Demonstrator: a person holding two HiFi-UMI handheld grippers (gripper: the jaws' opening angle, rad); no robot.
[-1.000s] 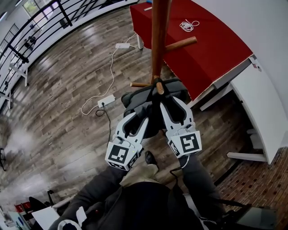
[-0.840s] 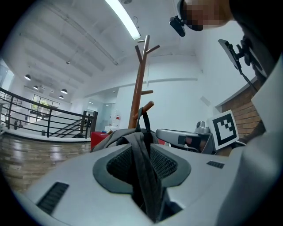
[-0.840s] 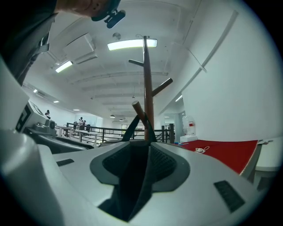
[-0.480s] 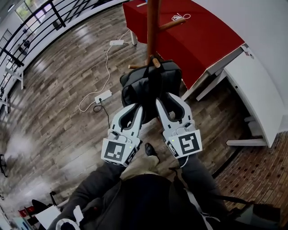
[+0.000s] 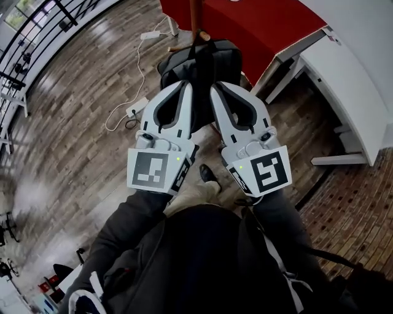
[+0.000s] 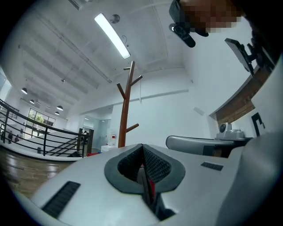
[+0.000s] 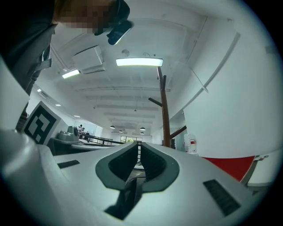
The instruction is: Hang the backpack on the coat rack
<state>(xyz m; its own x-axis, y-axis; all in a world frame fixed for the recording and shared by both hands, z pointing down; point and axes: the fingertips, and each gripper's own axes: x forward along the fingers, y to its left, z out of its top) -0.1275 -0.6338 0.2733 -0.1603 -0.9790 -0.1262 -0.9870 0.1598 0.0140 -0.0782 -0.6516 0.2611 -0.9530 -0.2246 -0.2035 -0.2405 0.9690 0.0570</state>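
Observation:
The black backpack (image 5: 206, 61) hangs by its top loop from a lower peg (image 5: 202, 35) of the brown wooden coat rack (image 5: 195, 15). Both grippers are held up side by side in front of it, apart from it. My left gripper (image 5: 186, 84) is shut with nothing between its pads (image 6: 142, 146). The jaws of my right gripper (image 5: 216, 87) are closing; a thin slit remains between the pads (image 7: 138, 145) and nothing is in it. The rack's upper branches (image 6: 126, 110) show bare above the left jaws, and the rack's pole (image 7: 165, 110) stands beyond the right jaws.
A red-covered table (image 5: 258, 24) stands right behind the rack, and a white desk (image 5: 350, 80) lies to the right. A white power strip with its cable (image 5: 136, 109) lies on the wooden floor at left. A black railing (image 5: 37, 37) runs along the far left.
Both grippers have drawn back from the backpack and risen toward the camera, and their jaws have closed. The backpack stays hanging on the peg.

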